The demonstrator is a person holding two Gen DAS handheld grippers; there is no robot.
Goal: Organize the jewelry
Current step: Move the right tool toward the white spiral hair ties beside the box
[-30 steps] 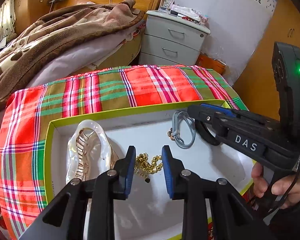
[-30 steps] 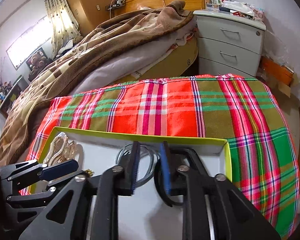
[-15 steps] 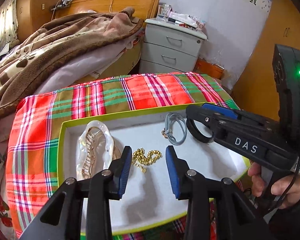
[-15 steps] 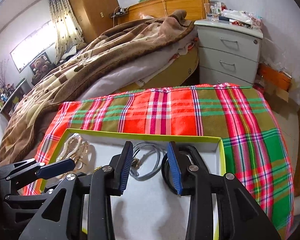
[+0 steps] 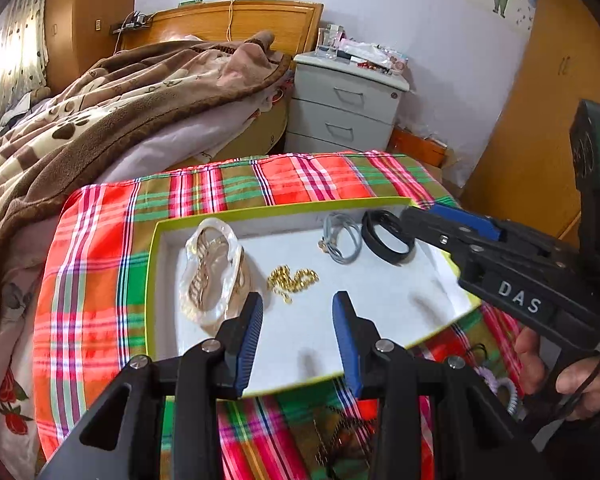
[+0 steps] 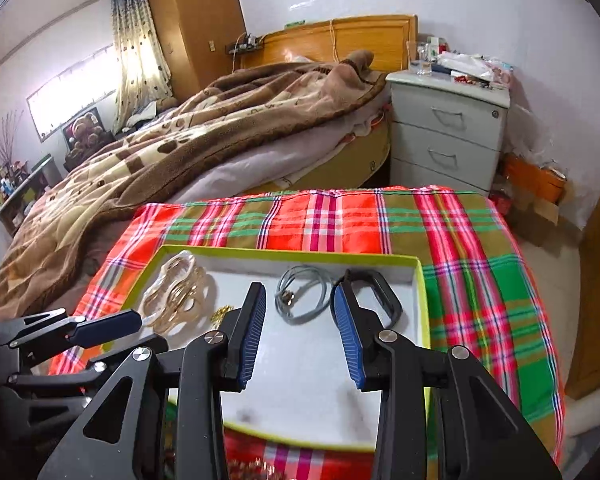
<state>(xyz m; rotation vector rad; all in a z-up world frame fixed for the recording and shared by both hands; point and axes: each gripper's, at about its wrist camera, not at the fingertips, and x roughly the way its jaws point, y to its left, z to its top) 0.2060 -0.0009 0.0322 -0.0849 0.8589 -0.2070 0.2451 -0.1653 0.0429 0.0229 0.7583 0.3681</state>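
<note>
- Left wrist view: my left gripper hangs above the near part of the white tray; its jaws are opening, and nothing sits between the 2 blue pads.
- The gold chain lies bunched on the tray floor, just beyond the left gripper's fingertips and apart from them.
- The pearly hair claw lies at the tray's left side, left of the chain.
- The grey cord loop and the black band lie side by side at the far right of the tray.
- My right gripper stands with its jaws spread and empty, above the tray, near the black band.
- My right hand grips the handle at the right edge.
- The tray rests on the plaid cloth.
- More trinkets lie on the cloth near the tray's near edge; blurred, cannot identify.
</note>
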